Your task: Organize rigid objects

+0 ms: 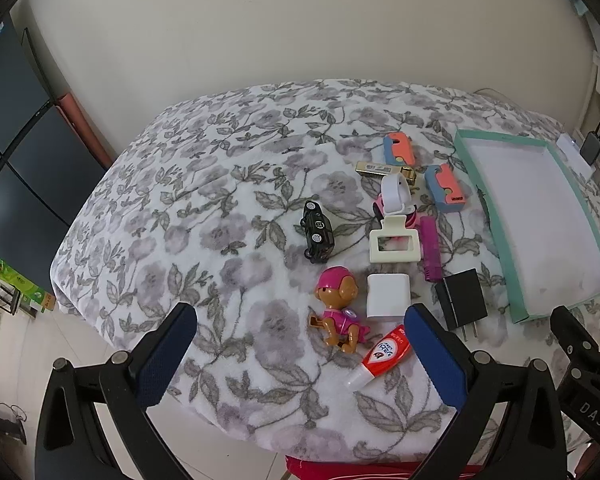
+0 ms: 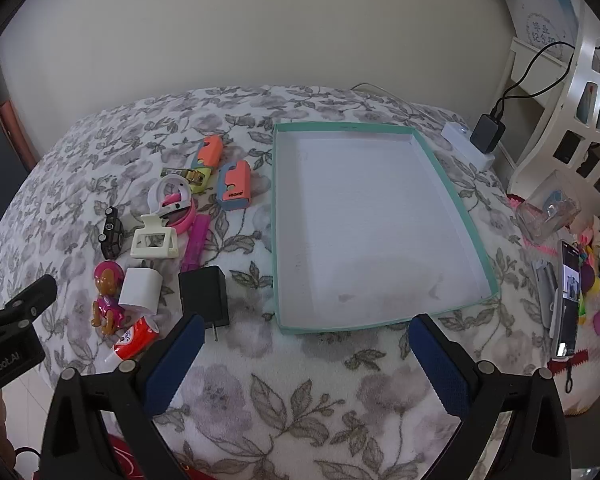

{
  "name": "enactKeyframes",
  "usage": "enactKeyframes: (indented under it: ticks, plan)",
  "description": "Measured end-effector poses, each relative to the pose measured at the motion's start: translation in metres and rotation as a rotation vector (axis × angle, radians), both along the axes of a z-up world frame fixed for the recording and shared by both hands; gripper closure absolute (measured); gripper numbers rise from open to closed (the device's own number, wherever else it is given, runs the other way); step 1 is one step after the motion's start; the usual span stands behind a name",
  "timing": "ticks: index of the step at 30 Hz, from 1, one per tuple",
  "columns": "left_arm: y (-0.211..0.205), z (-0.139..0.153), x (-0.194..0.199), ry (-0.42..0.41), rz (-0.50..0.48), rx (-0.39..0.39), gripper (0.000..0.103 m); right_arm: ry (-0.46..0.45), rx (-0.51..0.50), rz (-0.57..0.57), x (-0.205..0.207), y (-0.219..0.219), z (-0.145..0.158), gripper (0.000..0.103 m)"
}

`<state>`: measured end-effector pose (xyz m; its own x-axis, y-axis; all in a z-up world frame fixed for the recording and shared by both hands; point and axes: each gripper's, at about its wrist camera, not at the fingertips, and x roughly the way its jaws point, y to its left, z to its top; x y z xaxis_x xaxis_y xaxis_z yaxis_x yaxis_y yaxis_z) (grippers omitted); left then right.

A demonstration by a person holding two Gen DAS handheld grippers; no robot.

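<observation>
Small rigid objects lie on a floral cloth: a pink puppy figure point(image 1: 337, 309) point(image 2: 107, 297), a white cube charger point(image 1: 388, 295) point(image 2: 139, 288), a black charger point(image 1: 461, 301) point(image 2: 202, 295), a red glue tube point(image 1: 382, 355) point(image 2: 134, 338), a black toy car point(image 1: 318, 231) point(image 2: 111, 233), a cream hair clip point(image 1: 395, 240) point(image 2: 154, 238), a purple stick point(image 1: 429, 248) point(image 2: 197, 240), and two orange-blue holders point(image 1: 446, 187) point(image 2: 234, 185). An empty teal-rimmed tray point(image 2: 278, 216) point(image 1: 500, 236) lies to their right. My left gripper point(image 1: 306, 354) is open above the cloth's near edge. My right gripper point(image 2: 306, 364) is open before the tray.
A white ring with pink band point(image 2: 172, 198) and a gold clip point(image 2: 188, 174) lie among the objects. A power strip with black adapter point(image 2: 486, 134) sits behind the tray. A phone point(image 2: 566, 300), a clear container point(image 2: 548, 210) and toys crowd the right edge. A white shelf point(image 2: 588, 92) stands right.
</observation>
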<state>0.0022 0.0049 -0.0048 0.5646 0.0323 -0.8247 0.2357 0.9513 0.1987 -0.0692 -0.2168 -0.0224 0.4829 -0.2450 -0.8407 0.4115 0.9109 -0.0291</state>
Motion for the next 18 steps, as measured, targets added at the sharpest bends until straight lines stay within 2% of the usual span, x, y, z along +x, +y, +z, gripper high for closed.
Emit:
enactKeyframes:
  ticks: [18]
  plan:
    - [0.0010,-0.0005,0.0007,0.005,0.005,0.006,0.000,0.002,-0.002,0.001,0.0007,0.0004,-0.0002,0.000]
